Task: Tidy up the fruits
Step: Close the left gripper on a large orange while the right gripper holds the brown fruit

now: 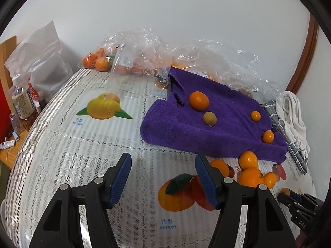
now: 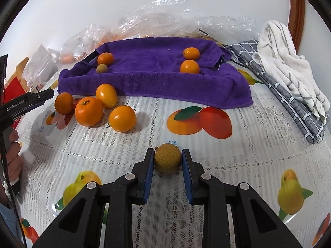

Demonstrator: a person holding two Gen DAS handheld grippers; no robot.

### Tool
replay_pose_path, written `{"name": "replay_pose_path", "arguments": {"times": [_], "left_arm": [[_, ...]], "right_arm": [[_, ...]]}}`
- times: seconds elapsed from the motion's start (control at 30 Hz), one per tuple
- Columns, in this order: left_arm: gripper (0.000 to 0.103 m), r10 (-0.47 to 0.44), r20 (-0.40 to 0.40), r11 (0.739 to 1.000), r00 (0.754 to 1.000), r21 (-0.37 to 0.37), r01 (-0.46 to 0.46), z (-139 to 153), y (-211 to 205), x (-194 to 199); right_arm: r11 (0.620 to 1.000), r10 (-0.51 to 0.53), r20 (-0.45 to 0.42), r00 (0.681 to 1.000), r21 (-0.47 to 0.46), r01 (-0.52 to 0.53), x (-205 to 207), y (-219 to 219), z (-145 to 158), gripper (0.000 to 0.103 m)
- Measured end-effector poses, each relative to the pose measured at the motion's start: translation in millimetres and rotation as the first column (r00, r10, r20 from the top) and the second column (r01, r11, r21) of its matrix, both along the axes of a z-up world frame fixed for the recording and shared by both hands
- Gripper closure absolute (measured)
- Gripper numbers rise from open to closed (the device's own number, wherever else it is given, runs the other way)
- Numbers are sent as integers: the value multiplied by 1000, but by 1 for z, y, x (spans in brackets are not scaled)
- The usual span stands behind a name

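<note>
The right gripper [image 2: 167, 161] clamps a brownish fruit [image 2: 167, 160], the orange pile [image 2: 97, 107] at ten o'clock, while the left gripper [image 1: 163, 177] hangs apart.

Evenly and softly lit, bright without harsh shadows. Strongly bowed at the edges, with black vignette corners. Sharp mid-frame, faint glare on plastic bags [image 1: 144, 47].

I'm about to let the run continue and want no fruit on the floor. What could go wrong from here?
1. The right gripper pinches the round brownish fruit only near the fingertips; it may slip out and roll.
2. Four loose oranges sit clustered just off the purple towel; a passing gripper could scatter them.
3. The open left gripper hangs close to that cluster and could knock it.
</note>
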State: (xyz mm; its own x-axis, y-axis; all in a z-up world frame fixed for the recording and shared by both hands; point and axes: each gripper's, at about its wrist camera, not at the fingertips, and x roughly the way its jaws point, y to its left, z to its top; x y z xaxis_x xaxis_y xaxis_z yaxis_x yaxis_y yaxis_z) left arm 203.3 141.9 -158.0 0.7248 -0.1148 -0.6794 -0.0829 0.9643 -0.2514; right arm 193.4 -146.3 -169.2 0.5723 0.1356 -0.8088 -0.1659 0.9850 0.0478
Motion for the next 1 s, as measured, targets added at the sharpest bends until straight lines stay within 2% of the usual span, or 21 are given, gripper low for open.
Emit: {"name": "replay_pose_path", "arguments": {"times": [0.23, 0.43, 0.57, 0.67, 0.73, 0.77, 0.83, 0.9, 1.0], "left_arm": [[42, -71, -4, 986, 998, -151, 69, 0, 4, 2], [43, -117, 17, 983, 993, -137, 118, 1, -7, -1], [43, -181, 41, 974, 983, -131, 185, 3, -19, -2], [43, -201, 14, 974, 979, -101, 202, 0, -31, 1], [43, -206, -2, 972, 979, -118, 204, -3, -35, 5], [44, -205, -7, 971, 979, -125, 203, -4, -36, 6], [56, -204, -20, 970, 979, -136, 199, -6, -36, 9], [64, -206, -37, 968, 978, -155, 198, -10, -36, 12], [67, -198, -34, 965, 980, -179, 189, -11, -32, 11]], "right_arm": [[1000, -14, 10, 1000, 18, 14, 0, -3, -1, 77], [999, -27, 12, 1000, 46, 27, -1, -6, -1, 77], [997, -31, 9, 999, 71, 30, -2, -9, -1, 77], [997, -30, 10, 1000, 69, 29, -2, -8, -1, 77], [997, -25, 11, 1000, 67, 24, -2, -8, -1, 77], [998, -23, 11, 1000, 65, 22, -3, -7, -1, 77], [998, -22, 11, 1000, 61, 22, -3, -6, -2, 77], [998, -22, 10, 1000, 60, 21, -2, -6, -2, 77], [998, -22, 11, 1000, 62, 22, -2, -6, -2, 77]]}}
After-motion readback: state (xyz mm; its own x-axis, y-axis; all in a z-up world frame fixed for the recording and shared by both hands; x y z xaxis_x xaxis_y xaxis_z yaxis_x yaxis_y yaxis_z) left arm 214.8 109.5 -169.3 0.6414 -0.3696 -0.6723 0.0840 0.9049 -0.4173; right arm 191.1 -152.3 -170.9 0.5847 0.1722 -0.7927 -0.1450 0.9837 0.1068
